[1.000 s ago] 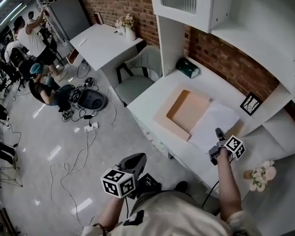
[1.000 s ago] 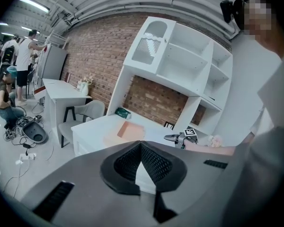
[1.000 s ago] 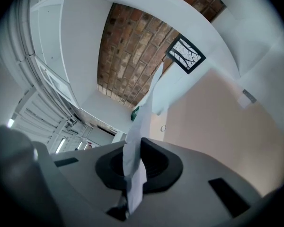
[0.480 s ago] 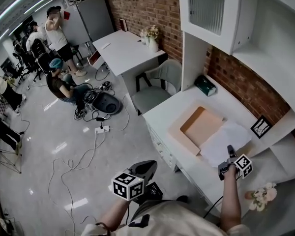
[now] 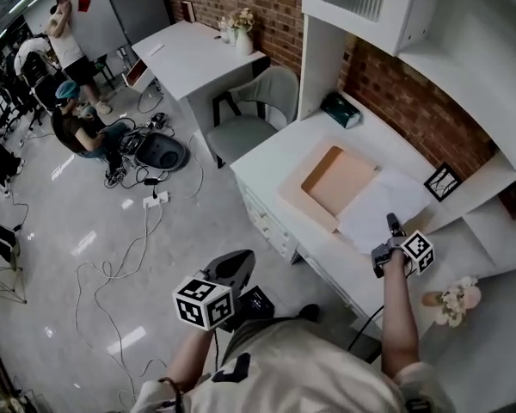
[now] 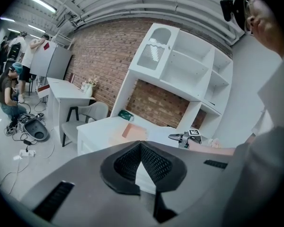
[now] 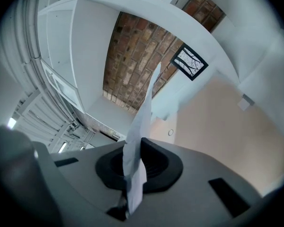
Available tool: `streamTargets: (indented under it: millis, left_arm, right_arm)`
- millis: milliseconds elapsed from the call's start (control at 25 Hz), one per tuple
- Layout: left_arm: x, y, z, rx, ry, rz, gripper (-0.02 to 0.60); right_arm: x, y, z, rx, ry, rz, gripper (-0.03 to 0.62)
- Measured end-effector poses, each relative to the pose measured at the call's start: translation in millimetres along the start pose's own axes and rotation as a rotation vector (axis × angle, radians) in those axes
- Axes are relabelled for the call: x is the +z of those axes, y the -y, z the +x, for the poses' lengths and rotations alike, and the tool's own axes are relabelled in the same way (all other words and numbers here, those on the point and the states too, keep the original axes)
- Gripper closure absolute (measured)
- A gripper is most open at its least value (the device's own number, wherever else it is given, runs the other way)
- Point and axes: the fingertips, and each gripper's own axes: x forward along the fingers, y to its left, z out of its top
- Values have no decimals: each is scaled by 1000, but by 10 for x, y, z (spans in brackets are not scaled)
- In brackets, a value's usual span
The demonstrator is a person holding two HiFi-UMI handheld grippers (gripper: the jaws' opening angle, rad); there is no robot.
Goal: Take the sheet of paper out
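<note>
Right gripper [image 5: 391, 225]: its jaws are clamped on the near edge of the sheet of paper [image 5: 383, 206], which stands edge-on between the pads in the right gripper view.
Sheet of paper: white, spread on the white desk [image 5: 271, 157], with its far side against the open peach folder [image 5: 334, 181].
Left gripper [image 5: 234, 269]: held off the desk above the floor, jaw tips together and empty.
</note>
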Motion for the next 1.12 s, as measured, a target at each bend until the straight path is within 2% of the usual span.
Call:
streamTargets:
  millis: [160, 680, 960, 1120]
  left_arm:
    - [-2, -73, -31, -8, -5, -8, 565]
    - [-56, -171, -129, -112, -37, -13, 565]
    - [132, -274, -181, -143, 27, -28, 565]
    - [111, -312, -222, -151, 32, -51, 565]
  right_arm:
    - [-62, -142, -51, 3, 3, -7, 566]
    - [-116, -330, -512, -42, 65, -75, 566]
    - [-99, -552, -614, -27, 87, -101, 566]
    - [-105, -735, -659, -3, 94, -117, 566]
